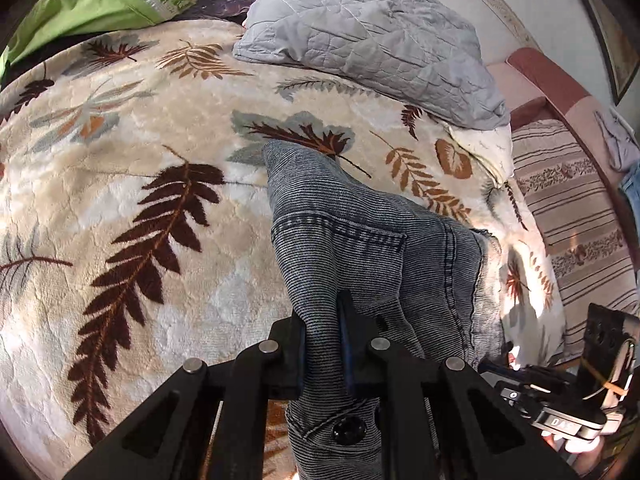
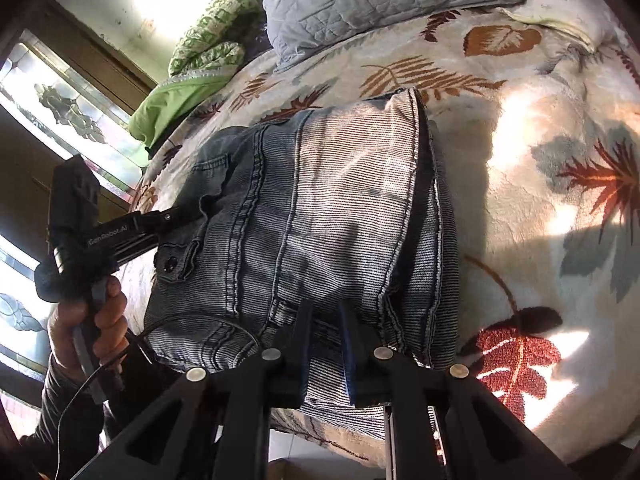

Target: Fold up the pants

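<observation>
pants (image 1: 360, 248) bunched on blanket (image 1: 120, 160) | left tool (image 1: 324, 344) clamped on waistband | right tool (image 2: 326, 344) clamped on hem

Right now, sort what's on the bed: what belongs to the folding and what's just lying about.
Job: jeans, left hand-held gripper, right hand-held gripper, both clamped on the denim.
Lying about: grey quilt, green cloth, leaf blanket, striped cushion.

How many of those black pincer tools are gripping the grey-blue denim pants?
2. The left gripper pinches the grey-blue denim pants near the black waist button; the right gripper clamps another edge, both over the leaf-patterned fleece blanket. None seems hidden.
</observation>
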### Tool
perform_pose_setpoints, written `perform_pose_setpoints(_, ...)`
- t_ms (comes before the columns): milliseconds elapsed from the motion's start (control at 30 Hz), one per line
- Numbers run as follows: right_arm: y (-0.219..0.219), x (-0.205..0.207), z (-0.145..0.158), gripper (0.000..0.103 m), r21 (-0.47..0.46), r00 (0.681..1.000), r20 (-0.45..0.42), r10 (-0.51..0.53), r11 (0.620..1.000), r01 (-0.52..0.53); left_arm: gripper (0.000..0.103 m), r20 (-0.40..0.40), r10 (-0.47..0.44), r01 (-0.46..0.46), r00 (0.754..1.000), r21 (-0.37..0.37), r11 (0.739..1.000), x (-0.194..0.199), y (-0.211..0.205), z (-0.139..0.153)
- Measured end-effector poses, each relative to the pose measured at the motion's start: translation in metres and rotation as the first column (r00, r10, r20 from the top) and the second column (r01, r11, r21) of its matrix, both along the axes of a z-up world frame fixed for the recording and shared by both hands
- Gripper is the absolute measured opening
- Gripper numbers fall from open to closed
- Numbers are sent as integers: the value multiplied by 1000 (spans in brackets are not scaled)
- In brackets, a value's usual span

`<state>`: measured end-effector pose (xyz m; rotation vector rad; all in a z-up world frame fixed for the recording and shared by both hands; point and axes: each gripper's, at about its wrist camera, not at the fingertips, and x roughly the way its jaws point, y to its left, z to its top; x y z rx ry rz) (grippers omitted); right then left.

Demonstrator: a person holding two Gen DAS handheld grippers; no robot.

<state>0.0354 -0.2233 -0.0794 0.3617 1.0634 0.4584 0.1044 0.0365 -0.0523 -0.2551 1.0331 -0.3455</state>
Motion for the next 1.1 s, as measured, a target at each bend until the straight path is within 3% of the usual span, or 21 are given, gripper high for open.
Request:
perform_pose_setpoints(133,6,6,21,16,-93,1000,-26,2,996,-4,44,37,18,-21,999,74,997,1,2,4)
perform_pose_setpoints(167,6,7,32,16,-100,1000,3,2,995,-1,54,41,16,-18,999,63,998,0,5,8)
perform_pose_setpoints(233,8,16,54,17,-77,998,55,21,997,-16,60,34,17,-16,999,-30,999,-6,17,16)
perform_pose_setpoints(300,10,33,68,21,-59,996,85,22,998,-17,61,21,22,-20,1000,-118,993,-11,24,25)
perform_pose_setpoints(400,9,66,68,28,-47,994,105,-26,998,31,61,23,16,-12,1000,-149,989,-20,20,31)
perform_pose_setpoints(467,10,85,52,28,-57,996,89,-27,998,32,61,-14,10,-11,1000,-74,997,-22,11,20)
perform_pose_setpoints(500,12,93,40,29,-117,997,72,-39,992,47,61,-30,14,-14,999,-9,1000,-22,6,11)
perform_pose_setpoints(533,14,98,27,42,-166,997,47,-56,984,63,62,-47,11,-8,999,59,998,-22,0,1)
perform_pose_setpoints(567,11,101,18,44,-152,997,26,-69,986,72,62,-50,10,-5,999,106,994,-23,-5,-6)
perform_pose_setpoints(633,4,96,22,44,-121,996,26,-89,988,92,62,-17,26,-24,1000,110,994,-27,-5,-3)
perform_pose_setpoints(767,2,61,47,52,-167,987,129,-92,979,113,62,15,41,-43,999,117,992,-38,-4,12)
perform_pose_setpoints(867,6,34,39,53,-197,990,125,-61,977,85,62,33,46,-51,998,136,989,-52,-6,15)
perform_pose_setpoints(967,11,26,6,55,-273,997,64,-34,961,51,63,39,47,-54,998,203,978,-60,-15,11)
perform_pose_setpoints(1100,6,8,23,56,-280,987,127,-93,952,126,63,89,65,-85,994,239,967,-74,-20,24)
